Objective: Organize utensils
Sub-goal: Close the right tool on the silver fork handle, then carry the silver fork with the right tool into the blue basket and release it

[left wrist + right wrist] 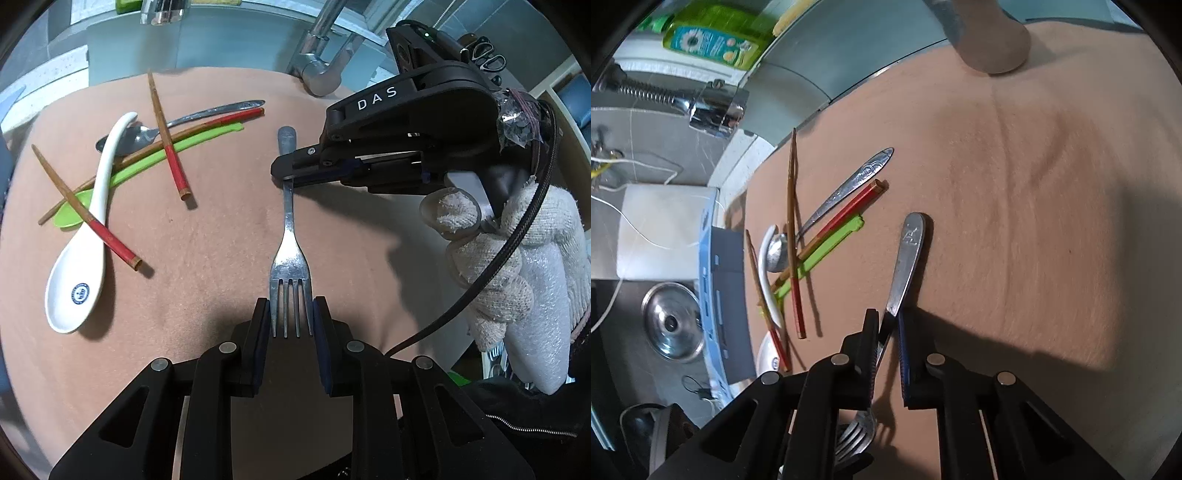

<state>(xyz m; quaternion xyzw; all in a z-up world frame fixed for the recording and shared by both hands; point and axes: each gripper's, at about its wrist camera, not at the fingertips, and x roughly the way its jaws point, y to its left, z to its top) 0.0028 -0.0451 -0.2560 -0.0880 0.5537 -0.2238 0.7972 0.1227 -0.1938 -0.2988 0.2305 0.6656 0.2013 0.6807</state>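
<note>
A metal fork (pixel 290 229) lies on the tan mat (pixel 221 240), tines toward me. My left gripper (pixel 290 317) is shut on the fork's tines. My right gripper (pixel 284 179) comes in from the right and is shut on the fork's handle; in the right wrist view the handle (pixel 905 258) runs between its fingers (pixel 888 332). To the left lies a pile: a white ceramic spoon (pixel 88 229), a green plastic spoon (pixel 147 162), a metal spoon (pixel 184 122) and several red-tipped wooden chopsticks (pixel 168 144).
A chrome faucet (pixel 321 62) stands behind the mat. In the right wrist view a sink with a steel lid (pixel 672 325), a blue-edged tray (pixel 713 288) and a green soap bottle (pixel 713 33) sit left of the mat. A grey cup (pixel 990 37) stands at the far edge.
</note>
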